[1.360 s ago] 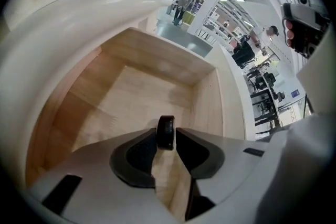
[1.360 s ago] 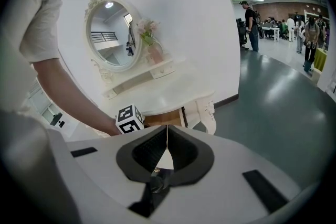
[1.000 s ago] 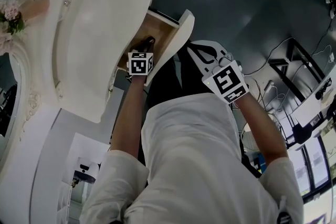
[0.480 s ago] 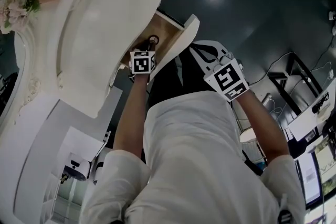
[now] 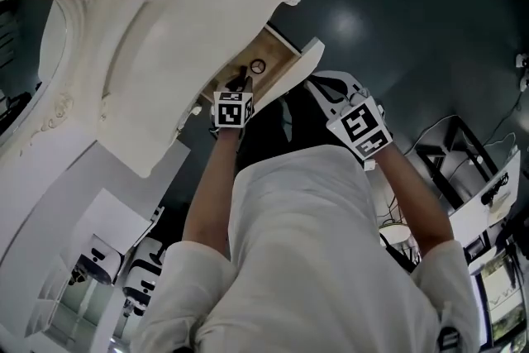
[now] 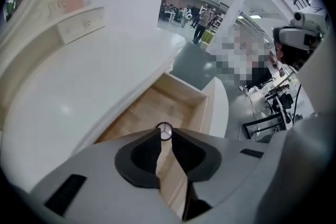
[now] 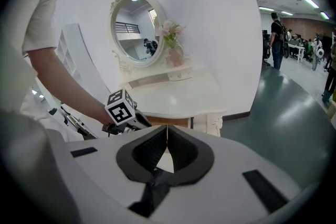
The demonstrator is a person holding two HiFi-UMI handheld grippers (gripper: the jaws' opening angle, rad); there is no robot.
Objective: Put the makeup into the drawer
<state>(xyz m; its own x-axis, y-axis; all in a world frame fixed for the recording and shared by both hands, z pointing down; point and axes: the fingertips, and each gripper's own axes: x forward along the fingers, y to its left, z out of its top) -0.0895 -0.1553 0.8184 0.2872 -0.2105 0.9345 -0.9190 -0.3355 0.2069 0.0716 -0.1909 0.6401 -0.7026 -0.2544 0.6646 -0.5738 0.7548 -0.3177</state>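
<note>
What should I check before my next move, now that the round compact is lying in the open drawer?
1. Makeup in drawer: ok. The round compact lies on the floor of the drawer.
2. Left tongs free: ok. They have just been closing, a narrow gap is left, and nothing is between them.
3. Right tongs empty: ok. They are shut on nothing, back from the dressing table.
4. Drawer closed: not ok. It stands pulled out.
5. More makeup to put away: cannot tell from these views.
</note>
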